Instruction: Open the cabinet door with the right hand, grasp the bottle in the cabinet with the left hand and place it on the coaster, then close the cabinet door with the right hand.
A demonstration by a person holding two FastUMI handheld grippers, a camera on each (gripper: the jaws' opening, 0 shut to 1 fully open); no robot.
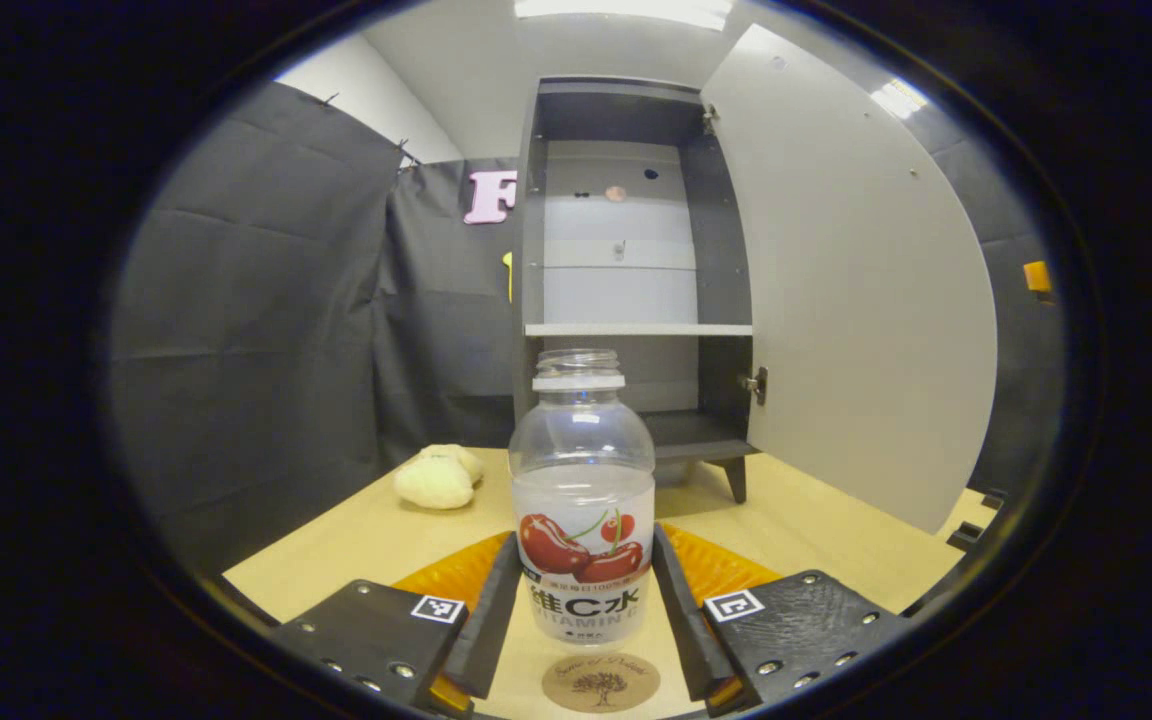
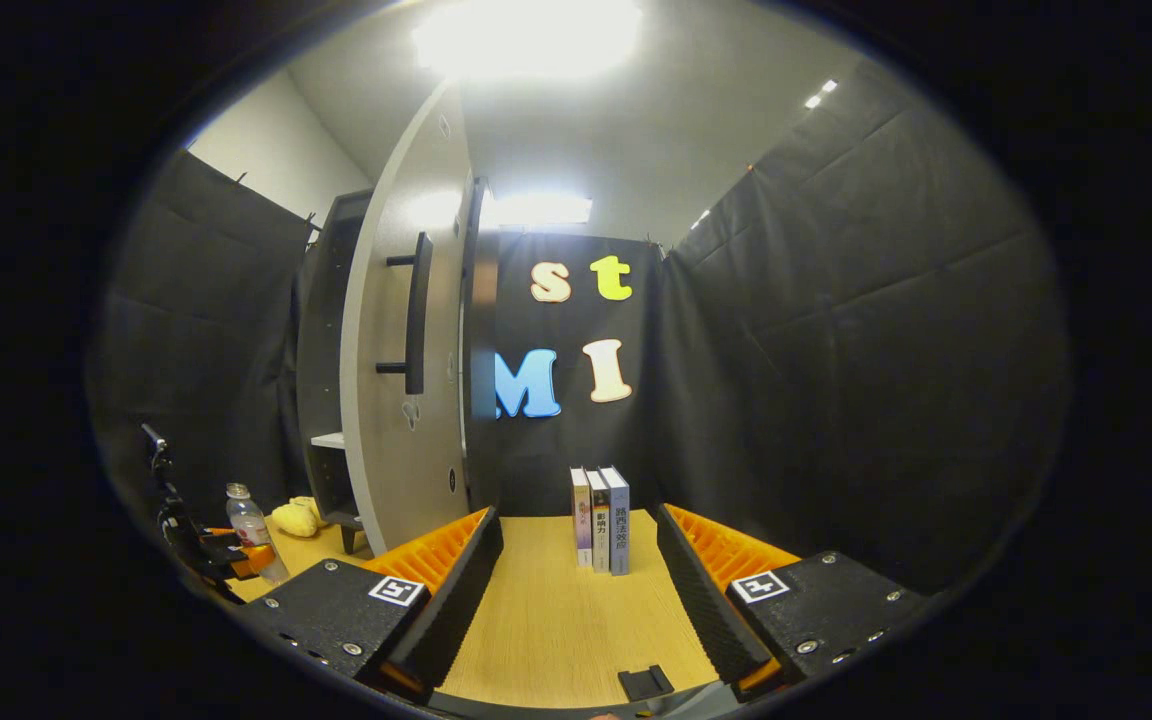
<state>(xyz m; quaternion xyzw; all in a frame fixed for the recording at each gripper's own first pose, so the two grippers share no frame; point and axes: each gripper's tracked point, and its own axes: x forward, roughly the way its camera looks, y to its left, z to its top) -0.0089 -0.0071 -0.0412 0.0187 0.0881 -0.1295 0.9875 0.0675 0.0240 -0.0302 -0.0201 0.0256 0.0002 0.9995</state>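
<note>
The left hand-held gripper is clamped on the clear plastic bottle with the cherry label, holding it just behind the small round brown coaster, which lies on the light wooden tabletop near its front edge. The right hand-held gripper has its fingers apart and holds nothing, beside the open grey cabinet door. If the bottle comes down too far back, it could miss the coaster or tip on its rim.

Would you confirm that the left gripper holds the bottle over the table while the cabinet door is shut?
Not quite: the cabinet door stands wide open, as the left gripper view shows. The rest holds: the left gripper has its fingers on either side of the bottle, above the table and near the coaster.
</note>
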